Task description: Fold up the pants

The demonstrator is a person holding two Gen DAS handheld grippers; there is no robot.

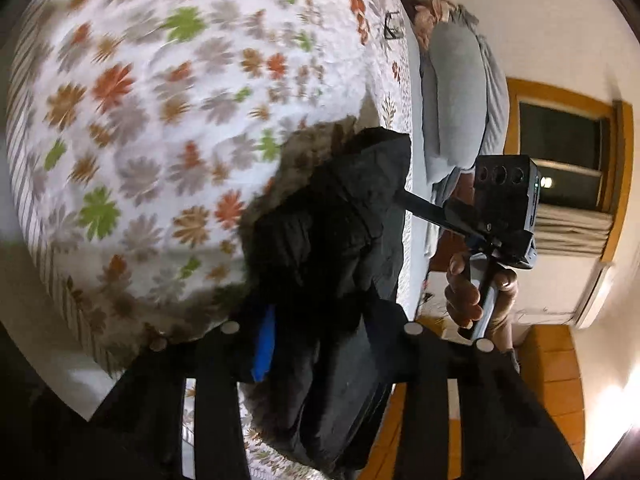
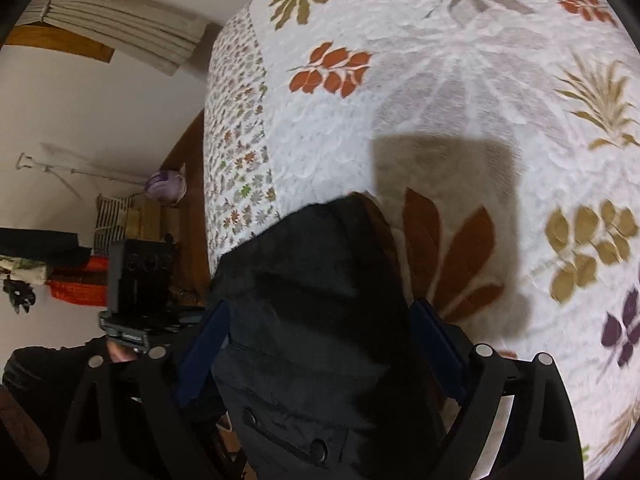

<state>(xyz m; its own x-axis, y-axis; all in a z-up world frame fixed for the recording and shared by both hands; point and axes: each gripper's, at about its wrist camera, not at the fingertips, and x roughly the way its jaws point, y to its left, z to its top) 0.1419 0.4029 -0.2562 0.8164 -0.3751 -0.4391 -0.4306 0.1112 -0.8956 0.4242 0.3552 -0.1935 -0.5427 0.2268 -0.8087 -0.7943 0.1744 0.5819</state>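
Observation:
Black pants (image 1: 340, 220) hang bunched over the edge of a bed with a white flowered quilt (image 1: 140, 100). My left gripper (image 1: 316, 344) is shut on the pants; one blue pad (image 1: 265, 344) shows beside the cloth, the other finger is hidden behind it. In the right wrist view the pants (image 2: 320, 320) fill the space between the two blue pads (image 2: 208, 340), with a buttoned back pocket (image 2: 296, 436) near the camera. My right gripper (image 2: 320, 332) is shut on the pants. The right gripper also shows in the left wrist view (image 1: 500, 208), held by a hand.
The quilt (image 2: 460, 100) stretches far beyond the pants. A grey pillow (image 1: 456, 92) lies at the bed's far side. A window with a wooden frame (image 1: 568, 152) and folded curtain (image 2: 120, 24) are on the wall. Clutter and an orange basket (image 2: 76, 292) stand beside the bed.

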